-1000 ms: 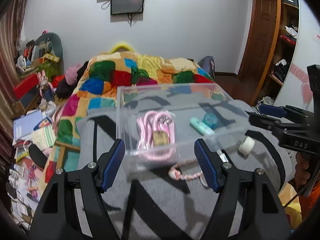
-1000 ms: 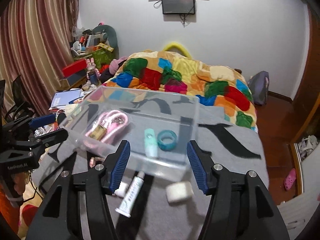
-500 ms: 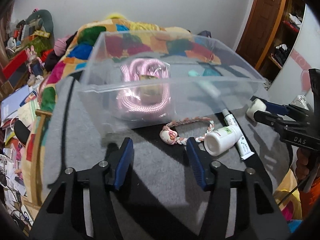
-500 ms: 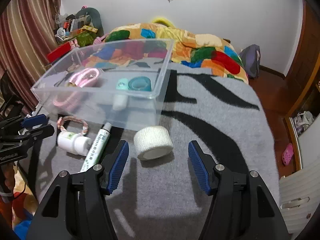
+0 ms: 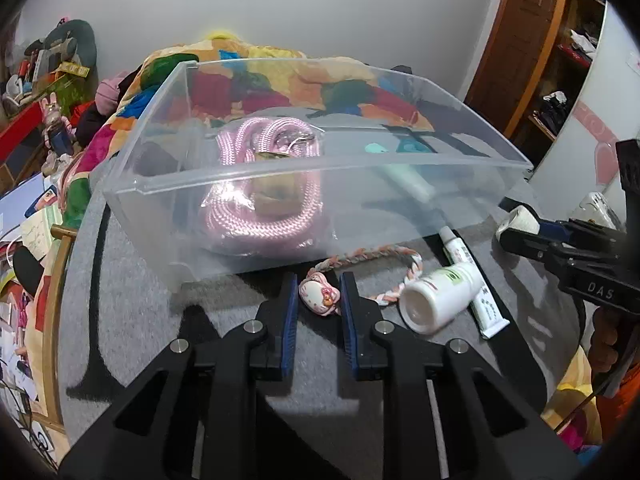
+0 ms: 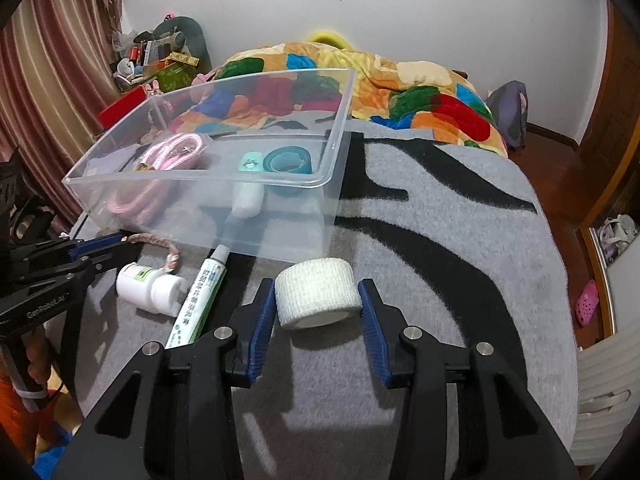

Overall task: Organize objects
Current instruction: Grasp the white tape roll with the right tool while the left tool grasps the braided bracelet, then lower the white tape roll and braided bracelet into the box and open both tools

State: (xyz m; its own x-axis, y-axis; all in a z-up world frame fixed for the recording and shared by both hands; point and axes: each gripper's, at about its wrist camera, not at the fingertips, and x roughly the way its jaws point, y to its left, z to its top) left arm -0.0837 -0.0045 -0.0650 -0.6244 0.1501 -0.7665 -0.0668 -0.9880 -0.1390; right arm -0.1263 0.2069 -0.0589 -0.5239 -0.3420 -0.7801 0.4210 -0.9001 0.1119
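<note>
A clear plastic bin (image 5: 280,216) (image 6: 120,196) stands on the grey blanket and holds a pink rope (image 5: 264,216), a mint tube (image 6: 251,162) and a teal ring (image 6: 289,160). My left gripper (image 5: 319,298) is shut on the pink cat charm (image 5: 318,299) of a braided cord (image 5: 368,256) in front of the bin. My right gripper (image 6: 318,300) straddles a white bandage roll (image 6: 316,298), pads close on both sides, contact unclear. A white bottle (image 5: 438,300) (image 6: 150,290) and a toothpaste tube (image 5: 472,276) (image 6: 200,300) lie between them.
The grey and black blanket (image 6: 440,240) covers the surface. A patchwork quilt (image 6: 420,92) lies behind the bin. Clutter lines the left floor (image 5: 28,220). A wooden door and shelves (image 5: 532,40) stand on the right.
Both grippers have come down and forward. The left jaws have closed around the cat charm. The right jaws have narrowed around the bandage roll.
</note>
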